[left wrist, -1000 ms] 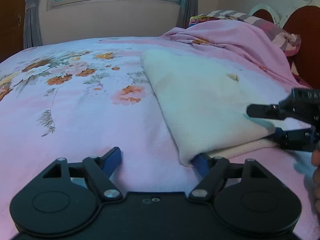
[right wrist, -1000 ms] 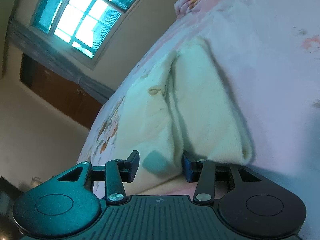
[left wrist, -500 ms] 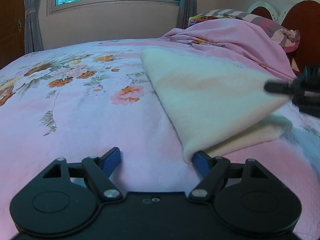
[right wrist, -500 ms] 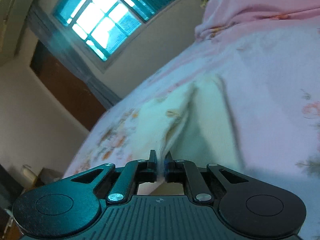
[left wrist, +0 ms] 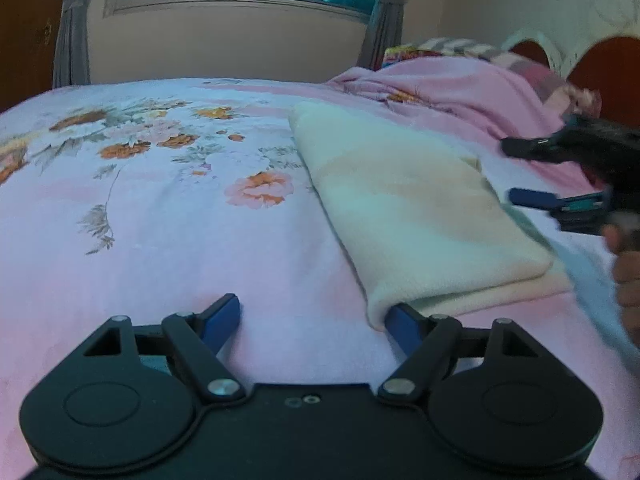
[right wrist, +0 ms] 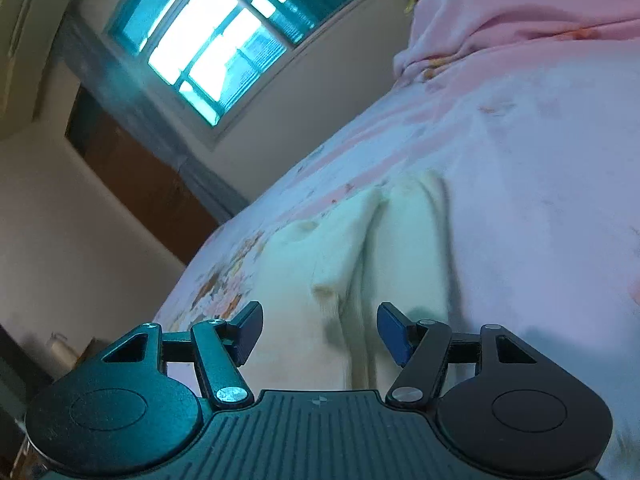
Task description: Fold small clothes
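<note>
From my left gripper point(left wrist: 311, 322) I see the folded cream garment point(left wrist: 416, 208) lying on the floral pink bedsheet point(left wrist: 160, 208), just ahead and to the right of that claw; its nearest corner droops over my right-hand blue finger point(left wrist: 402, 326), which sits tucked at the fold's edge, while the left-hand finger rests on bare sheet well clear of the cloth. That claw is spread wide and grips nothing. My right gripper point(right wrist: 320, 330) sits at the garment's far right side from the left camera's view point(left wrist: 520, 172), with a hand point(left wrist: 628, 276) partly visible below it; its jaws have just been opening and stand released, the cloth lying in front of and below the gap but pinched by neither pad. From the right wrist camera the garment point(right wrist: 360, 248) runs away from that claw across the bed, showing two soft ridges with a crease between them. I can read no brand, label or writing on the cloth or the grippers. The garment looks pale cream, soft and fleecy, doubled over so that a thicker upper layer lies on a thinner lower edge, with faint yellowish marks near the crease. Beyond the garment lies a rumpled pink blanket point(left wrist: 452, 88).
</note>
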A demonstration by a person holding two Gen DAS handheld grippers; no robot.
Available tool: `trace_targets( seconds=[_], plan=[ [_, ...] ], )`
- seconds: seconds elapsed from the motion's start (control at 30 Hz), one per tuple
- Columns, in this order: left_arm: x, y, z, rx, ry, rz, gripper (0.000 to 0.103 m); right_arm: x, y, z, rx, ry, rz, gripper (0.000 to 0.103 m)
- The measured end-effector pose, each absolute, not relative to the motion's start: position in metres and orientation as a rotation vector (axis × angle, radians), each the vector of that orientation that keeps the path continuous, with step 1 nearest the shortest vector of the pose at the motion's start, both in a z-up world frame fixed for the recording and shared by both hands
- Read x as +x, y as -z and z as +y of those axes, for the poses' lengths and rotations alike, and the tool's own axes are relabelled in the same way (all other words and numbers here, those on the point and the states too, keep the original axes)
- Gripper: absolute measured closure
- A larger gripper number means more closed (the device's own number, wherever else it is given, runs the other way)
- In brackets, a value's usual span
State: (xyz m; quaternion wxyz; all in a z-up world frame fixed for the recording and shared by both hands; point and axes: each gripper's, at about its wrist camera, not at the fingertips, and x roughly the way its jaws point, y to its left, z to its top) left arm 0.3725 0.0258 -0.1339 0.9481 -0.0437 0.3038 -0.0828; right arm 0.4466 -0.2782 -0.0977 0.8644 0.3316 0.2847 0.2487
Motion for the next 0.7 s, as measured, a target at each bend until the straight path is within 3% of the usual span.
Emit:
trace_targets(
  seconds=[0.2,0.4,0.7],
  plan=[
    [0.375,0.135,0.028,-0.111,0.18,0.621,0.024,0.495,0.116,-0.259,0.73,-0.62,0.712,0.042],
    [0.374,0.136,0.034,-0.157,0.179,0.605,0.024,0.502,0.127,-0.264,0.768,-0.636,0.704,0.058],
    [0.376,0.135,0.031,-0.158,0.15,0.615,0.024,0.497,0.132,-0.263,0.698,-0.627,0.706,0.058]
  ],
)
